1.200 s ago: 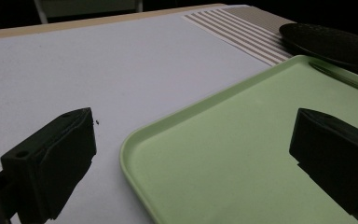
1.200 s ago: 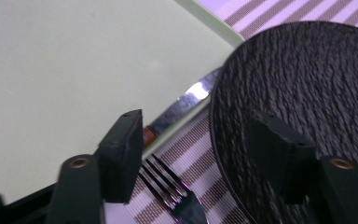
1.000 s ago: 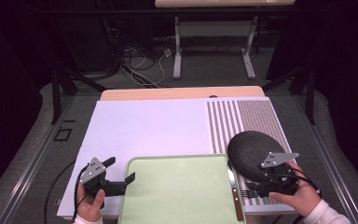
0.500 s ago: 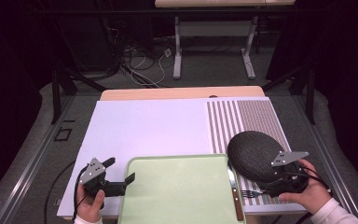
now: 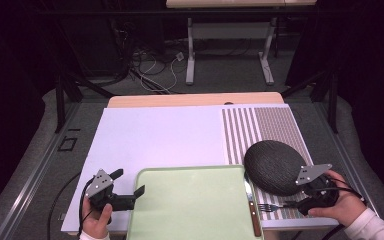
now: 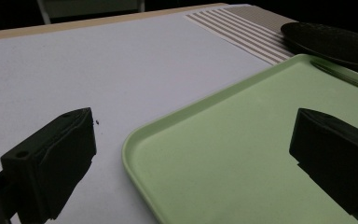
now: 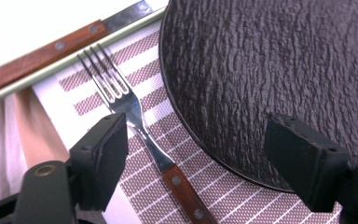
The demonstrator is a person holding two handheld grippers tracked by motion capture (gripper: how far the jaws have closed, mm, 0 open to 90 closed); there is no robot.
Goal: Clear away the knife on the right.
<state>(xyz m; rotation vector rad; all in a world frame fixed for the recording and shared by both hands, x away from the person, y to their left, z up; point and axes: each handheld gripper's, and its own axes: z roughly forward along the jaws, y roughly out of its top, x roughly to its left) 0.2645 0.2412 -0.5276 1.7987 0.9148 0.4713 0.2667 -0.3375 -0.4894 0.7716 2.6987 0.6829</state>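
A white-topped table (image 5: 160, 135) carries a striped placemat (image 5: 265, 125) at its right side, with a pale green tray (image 5: 190, 205) at the near edge and a dark, rough-textured round plate (image 5: 272, 165) lying on the placemat just right of the tray. A knife (image 5: 252, 207) with a wooden handle lies along the tray's right edge. Beside it, on the placemat, rests a fork (image 7: 135, 112) with a wooden handle, its tines toward the knife and its shaft running close by the plate's near rim. The right claw (image 7: 209, 158) hangs low over the fork and the plate's rim with its jaws apart, having just narrowed a little, the fork's neck between them but untouched. The left claw (image 5: 130, 192) sits at the tray's near left corner, jaws wide apart, one over the white tabletop and one over the tray, gripping nothing.
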